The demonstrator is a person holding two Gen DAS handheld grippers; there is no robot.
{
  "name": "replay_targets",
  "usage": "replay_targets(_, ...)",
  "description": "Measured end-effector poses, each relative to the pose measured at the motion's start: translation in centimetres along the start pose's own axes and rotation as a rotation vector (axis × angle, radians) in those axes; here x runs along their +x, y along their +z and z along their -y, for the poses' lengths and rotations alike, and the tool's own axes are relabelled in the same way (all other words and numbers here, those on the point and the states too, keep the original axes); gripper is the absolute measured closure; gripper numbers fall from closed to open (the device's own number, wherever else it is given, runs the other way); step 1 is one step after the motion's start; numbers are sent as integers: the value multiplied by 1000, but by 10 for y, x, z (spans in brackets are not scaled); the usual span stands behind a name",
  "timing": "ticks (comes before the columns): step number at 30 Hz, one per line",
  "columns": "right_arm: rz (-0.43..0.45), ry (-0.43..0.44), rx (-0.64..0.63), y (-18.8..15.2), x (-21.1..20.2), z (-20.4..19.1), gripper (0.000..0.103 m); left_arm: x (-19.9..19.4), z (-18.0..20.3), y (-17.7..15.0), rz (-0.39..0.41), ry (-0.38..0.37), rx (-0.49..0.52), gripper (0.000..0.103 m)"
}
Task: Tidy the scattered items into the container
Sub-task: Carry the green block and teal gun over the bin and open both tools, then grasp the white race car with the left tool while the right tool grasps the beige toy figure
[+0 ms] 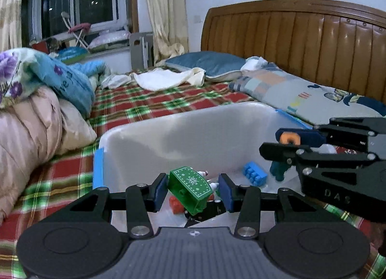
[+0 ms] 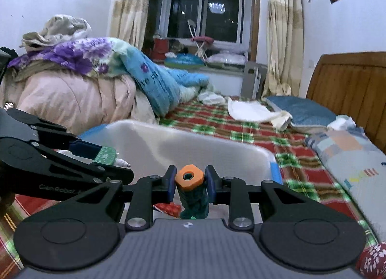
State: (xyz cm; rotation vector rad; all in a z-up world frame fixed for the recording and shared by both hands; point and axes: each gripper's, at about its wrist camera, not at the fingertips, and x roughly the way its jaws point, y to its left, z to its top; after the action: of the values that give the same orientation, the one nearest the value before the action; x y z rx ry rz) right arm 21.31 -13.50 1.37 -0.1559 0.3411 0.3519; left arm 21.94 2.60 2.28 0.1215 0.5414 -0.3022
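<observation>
Holding both tools over the white plastic bin, you have a toy in each. Your left tongs are spread wider than the green toy chest between their blue pads; the chest is tilted, touching the left pad, while a gap shows at the right pad, so I cannot tell if it is really gripped. Your right tongs are pinching a dark teal toy bolt with an orange hexagonal nut on top; both pads press on its sides.

In the left wrist view, the bin stands on the bed's red and green plaid sheet. A blue building block lies on the bin floor at about 2 o'clock from the chest, and a red block lies just under the chest. The right tool enters from 3 o'clock, with the bolt hanging above the bin's right part. A blue pillow lies at 12 o'clock, near the wooden headboard.
</observation>
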Motion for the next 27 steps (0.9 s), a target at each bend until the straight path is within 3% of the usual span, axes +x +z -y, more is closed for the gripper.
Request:
replay_targets(3, -1, 4, 5, -2, 1, 0, 54, -5, 0, 1, 33, 19, 3, 42)
replay_targets(5, 9, -1, 6, -3, -2, -1, 52, -9, -2, 2, 39, 37, -3, 35)
replay_targets(13, 66, 4, 9, 2, -29, -8, 49, -47, -2, -9, 92, 5, -54, 34)
replay_targets(16, 101, 10, 17, -2, -48, -12, 36, -65, -2, -23, 109, -26, -80, 32)
replay_targets(20, 90, 15, 34, -14, -62, -19, 35, -78, 3, -45, 85, -25, -81, 32)
replay_targets(27, 32, 50, 77, -51, -73, -29, 34, -76, 4, -102, -27, -18, -143, 32)
